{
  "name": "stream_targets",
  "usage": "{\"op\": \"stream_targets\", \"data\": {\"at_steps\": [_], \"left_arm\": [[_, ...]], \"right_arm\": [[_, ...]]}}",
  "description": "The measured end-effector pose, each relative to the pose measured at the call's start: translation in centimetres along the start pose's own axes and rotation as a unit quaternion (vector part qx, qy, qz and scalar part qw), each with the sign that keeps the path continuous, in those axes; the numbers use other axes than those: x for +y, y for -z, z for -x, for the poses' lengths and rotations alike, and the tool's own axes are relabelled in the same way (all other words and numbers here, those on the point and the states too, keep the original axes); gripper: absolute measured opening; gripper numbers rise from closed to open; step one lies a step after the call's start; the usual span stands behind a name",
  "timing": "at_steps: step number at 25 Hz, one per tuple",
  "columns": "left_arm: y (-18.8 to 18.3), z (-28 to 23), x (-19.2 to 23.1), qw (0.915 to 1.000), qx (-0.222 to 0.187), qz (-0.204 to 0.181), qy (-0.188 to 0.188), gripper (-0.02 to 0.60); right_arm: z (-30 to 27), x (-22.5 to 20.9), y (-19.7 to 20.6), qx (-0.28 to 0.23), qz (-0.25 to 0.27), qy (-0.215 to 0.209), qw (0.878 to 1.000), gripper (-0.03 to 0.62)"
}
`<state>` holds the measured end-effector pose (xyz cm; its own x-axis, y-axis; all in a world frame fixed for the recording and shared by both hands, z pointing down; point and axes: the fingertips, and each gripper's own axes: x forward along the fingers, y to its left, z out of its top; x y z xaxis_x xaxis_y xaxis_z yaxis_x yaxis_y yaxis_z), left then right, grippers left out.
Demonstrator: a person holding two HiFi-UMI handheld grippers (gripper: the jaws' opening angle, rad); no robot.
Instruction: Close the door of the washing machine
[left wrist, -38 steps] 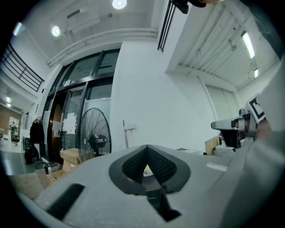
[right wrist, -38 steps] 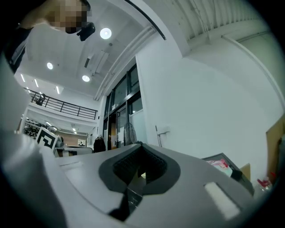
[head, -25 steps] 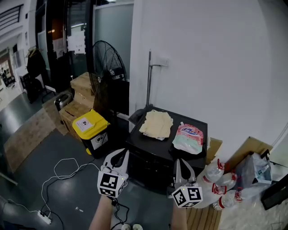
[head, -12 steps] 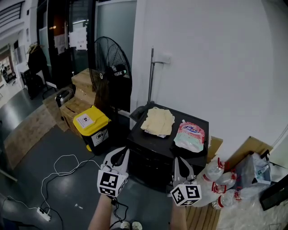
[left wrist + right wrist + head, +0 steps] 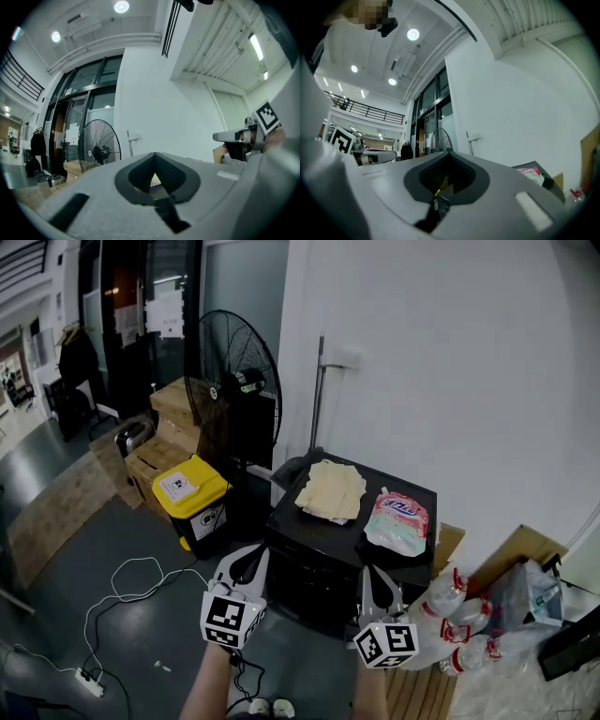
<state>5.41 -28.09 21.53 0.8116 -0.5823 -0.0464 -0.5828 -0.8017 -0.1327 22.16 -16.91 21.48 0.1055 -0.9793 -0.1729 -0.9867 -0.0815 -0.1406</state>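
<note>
Black washing machine stands by the white wall, yellowish cloth & pink pouch on top; front is dark, door can't be made out. L gripper & R gripper hang just in front, apart from it. Both sets of jaws together, nothing btwn them. Fan & yellow bin beyond L gripper

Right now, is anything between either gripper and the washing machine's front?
Nothing visible. The left gripper and right gripper face the washing machine front, only air between. The cloth and pink pouch lie on its top, clear of the path.
</note>
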Motion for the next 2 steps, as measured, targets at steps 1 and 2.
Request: {"op": "stream_targets", "data": {"at_steps": [1,2], "left_arm": [[0.06,-0.02,0.08,1.0000,0.000,0.001,0.000,0.008],[0.11,-0.04,0.16,1.0000,0.000,0.001,-0.001,0.008]], "right_arm": [[-0.06,0.00,0.08,0.001,0.000,0.000,1.000,0.011],[-0.12,0.00,0.16,0.001,-0.001,0.001,1.000,0.011]]}}
